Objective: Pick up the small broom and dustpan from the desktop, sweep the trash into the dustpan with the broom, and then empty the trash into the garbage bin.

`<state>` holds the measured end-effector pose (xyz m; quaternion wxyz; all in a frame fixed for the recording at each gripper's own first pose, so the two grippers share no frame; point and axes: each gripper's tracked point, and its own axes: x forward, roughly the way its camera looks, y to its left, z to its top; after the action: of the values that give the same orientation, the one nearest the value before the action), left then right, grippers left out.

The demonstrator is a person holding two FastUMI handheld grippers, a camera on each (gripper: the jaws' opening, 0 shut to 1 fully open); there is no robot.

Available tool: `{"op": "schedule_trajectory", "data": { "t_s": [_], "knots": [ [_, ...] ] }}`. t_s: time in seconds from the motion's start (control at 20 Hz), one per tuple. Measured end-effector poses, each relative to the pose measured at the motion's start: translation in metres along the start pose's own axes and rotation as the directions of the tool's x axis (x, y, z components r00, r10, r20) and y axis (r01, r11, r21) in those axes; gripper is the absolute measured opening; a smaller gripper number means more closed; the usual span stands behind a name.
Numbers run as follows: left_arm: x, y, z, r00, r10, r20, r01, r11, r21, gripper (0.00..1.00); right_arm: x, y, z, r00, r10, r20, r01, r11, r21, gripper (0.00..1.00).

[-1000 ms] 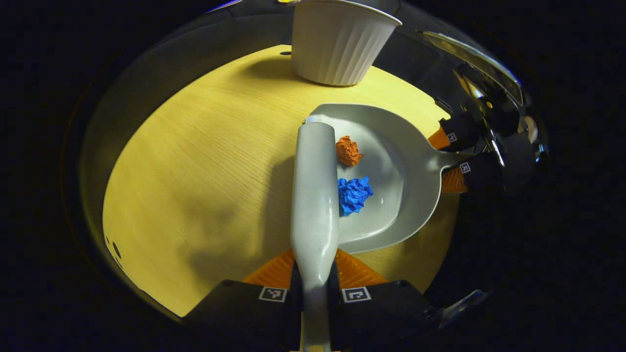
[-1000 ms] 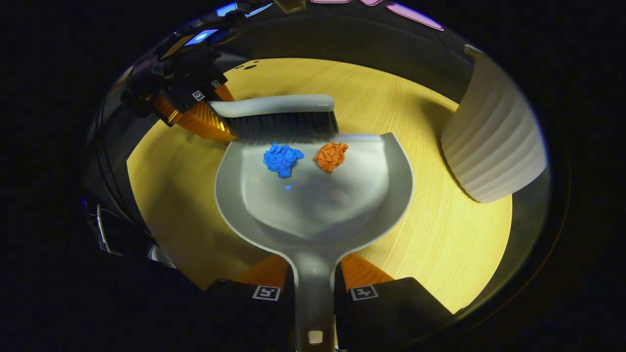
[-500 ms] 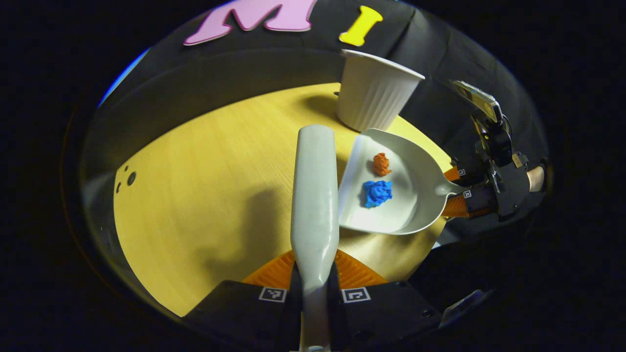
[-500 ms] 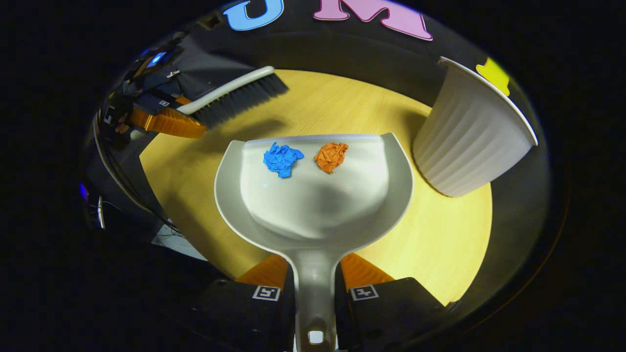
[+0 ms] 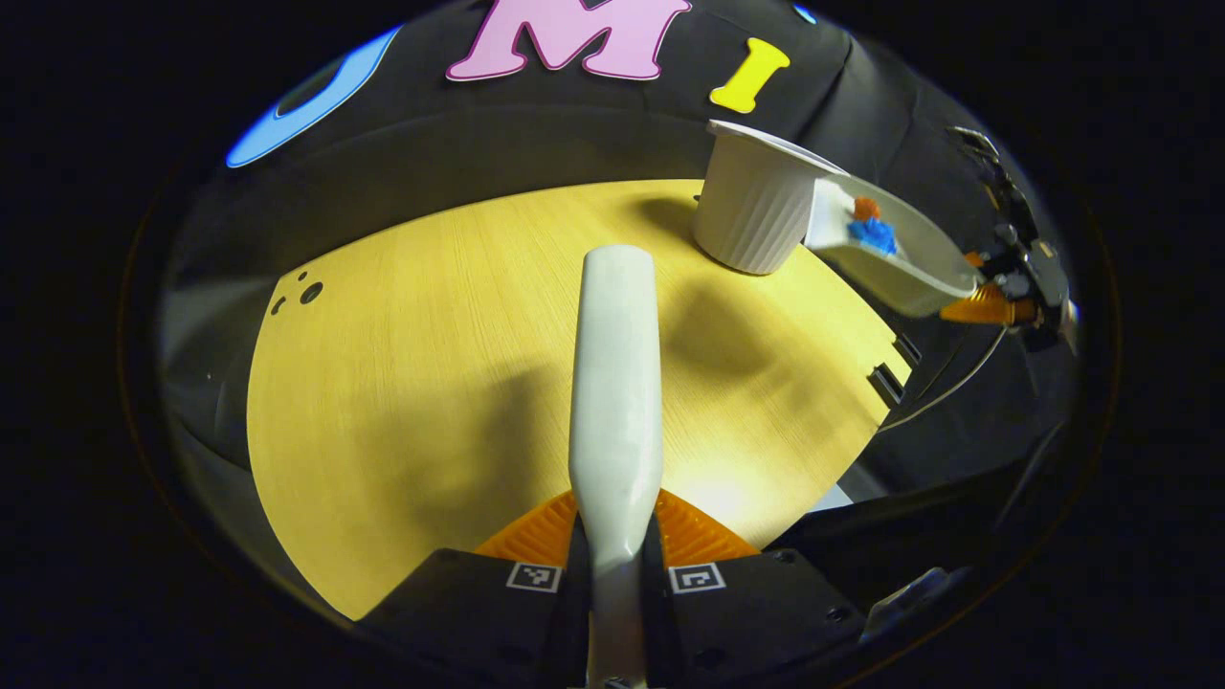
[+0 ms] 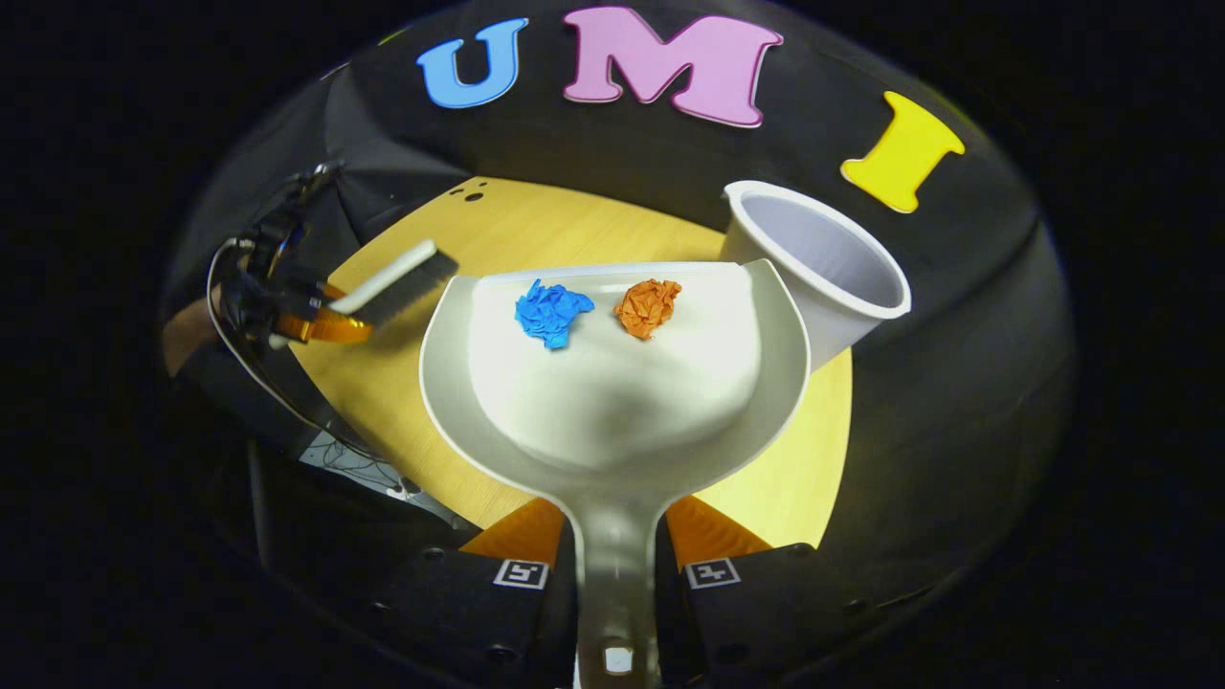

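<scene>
My right gripper (image 6: pixel 615 560) is shut on the handle of the pale grey dustpan (image 6: pixel 612 402), held in the air. A crumpled blue paper ball (image 6: pixel 552 312) and an orange one (image 6: pixel 648 305) lie near the pan's front lip. That lip is close beside the rim of the white ribbed garbage bin (image 6: pixel 828 268). In the left gripper view the dustpan (image 5: pixel 895 258) hangs at the bin (image 5: pixel 756 215), well above the table. My left gripper (image 5: pixel 617 565) is shut on the small broom (image 5: pixel 615 383), raised over the table. The broom (image 6: pixel 392 282) shows far left in the right gripper view.
The round yellow wooden table (image 5: pixel 431 364) has small holes near its far left edge (image 5: pixel 301 292). A hand and cables (image 6: pixel 239 297) show behind the broom at the left. The black booth wall stands behind the table.
The dustpan has risen off the table and moved to the bin's rim with both paper balls still in it. The broom has lifted and drawn back, away from the pan.
</scene>
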<state>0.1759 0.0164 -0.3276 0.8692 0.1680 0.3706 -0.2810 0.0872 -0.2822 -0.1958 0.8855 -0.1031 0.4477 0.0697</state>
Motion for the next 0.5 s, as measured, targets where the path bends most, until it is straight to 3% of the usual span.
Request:
{"op": "schedule_trajectory", "data": {
  "t_s": [0.2,0.35,0.5],
  "knots": [
    [-0.006,-0.005,-0.004,1.000,-0.003,0.006,0.003,1.000,0.007,0.27,-0.025,-0.022,0.045,0.999,0.001,0.035,-0.005,0.992,0.125,0.37],
    [-0.025,-0.003,-0.001,0.999,0.011,0.031,-0.011,1.000,-0.017,0.27,-0.027,-0.058,0.067,0.996,-0.069,0.058,0.061,0.989,0.133,0.41],
    [-0.044,0.000,-0.003,0.997,0.028,0.077,-0.023,0.998,-0.066,0.27,-0.019,-0.093,0.091,0.989,-0.137,0.063,0.126,0.980,0.153,0.37]
  ]
}}
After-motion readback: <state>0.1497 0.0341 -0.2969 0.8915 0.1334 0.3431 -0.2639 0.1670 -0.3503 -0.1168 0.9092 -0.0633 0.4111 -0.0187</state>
